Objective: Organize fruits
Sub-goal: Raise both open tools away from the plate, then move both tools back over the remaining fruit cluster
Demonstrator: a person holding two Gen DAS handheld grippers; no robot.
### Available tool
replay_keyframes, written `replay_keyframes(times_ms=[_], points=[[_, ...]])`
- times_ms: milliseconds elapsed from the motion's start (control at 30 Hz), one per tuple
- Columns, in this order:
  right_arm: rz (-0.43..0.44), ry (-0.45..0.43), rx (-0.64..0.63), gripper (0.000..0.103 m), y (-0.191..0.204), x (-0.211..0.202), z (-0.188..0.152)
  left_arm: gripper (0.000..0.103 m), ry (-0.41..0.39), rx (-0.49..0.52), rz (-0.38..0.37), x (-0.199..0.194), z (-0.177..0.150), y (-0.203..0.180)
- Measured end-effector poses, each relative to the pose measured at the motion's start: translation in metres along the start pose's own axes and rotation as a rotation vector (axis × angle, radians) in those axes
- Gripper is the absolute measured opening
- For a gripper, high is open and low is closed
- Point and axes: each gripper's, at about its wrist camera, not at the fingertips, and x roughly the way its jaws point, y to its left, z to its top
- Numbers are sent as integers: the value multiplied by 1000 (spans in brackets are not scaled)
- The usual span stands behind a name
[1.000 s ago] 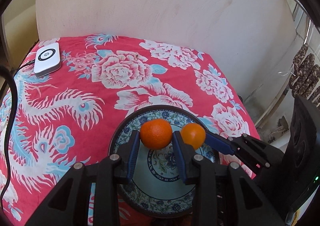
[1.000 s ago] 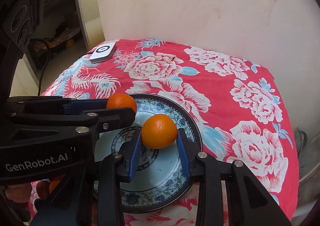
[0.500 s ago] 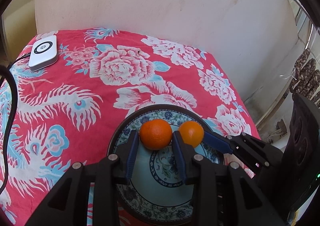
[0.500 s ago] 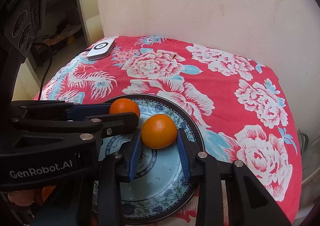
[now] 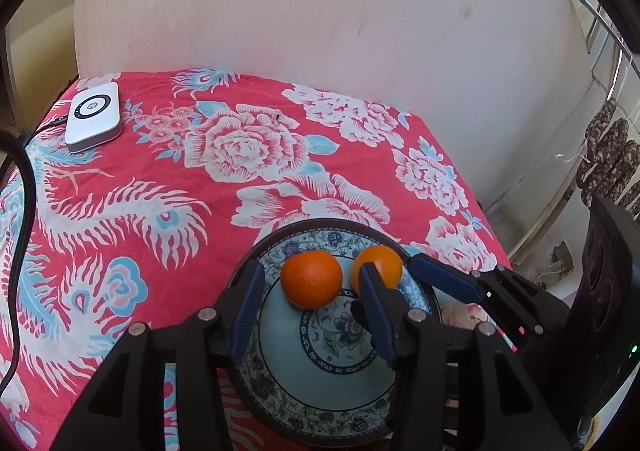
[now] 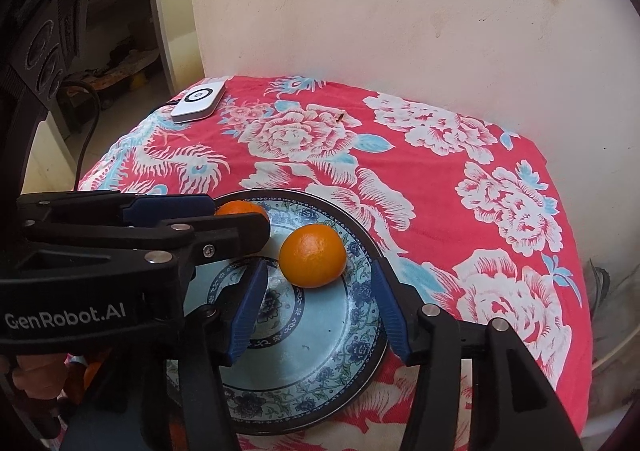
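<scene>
From the left wrist view, the surface is draped in a red cloth printed with white and pale blue flowers and feathers, and it stands against a rough cream plaster wall. A flat white rounded device lies at its far left corner, with a black cable running down the left edge. One round blue-and-white patterned plate with a dark rim sits at the near edge, and two round orange fruits lie on its far part (side by side, just apart). The left tool brackets the left orange; its jaws are opening, and gaps show between the blue pads and the fruit. The right orange is partly hidden behind one blue finger.

From the right wrist view, the same wall and cloth show, with a dim doorway at the left. The right tool is also opening around its orange, pads clear of the peel. The second orange peeks from behind the other tool's black frame. The count is again one plate, one white device.
</scene>
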Motion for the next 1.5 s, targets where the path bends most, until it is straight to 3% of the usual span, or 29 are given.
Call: replay_keyframes(times_ms=[367, 833, 1500], points=[[4, -34, 59, 59, -5, -30, -11, 55, -44, 33, 53, -23, -9, -11], [-20, 1, 127, 59, 3, -46, -31, 55, -48, 42, 126, -46, -40, -5], [-30, 1, 100, 59, 45, -71, -46, 55, -32, 30, 129, -78, -74, 6]])
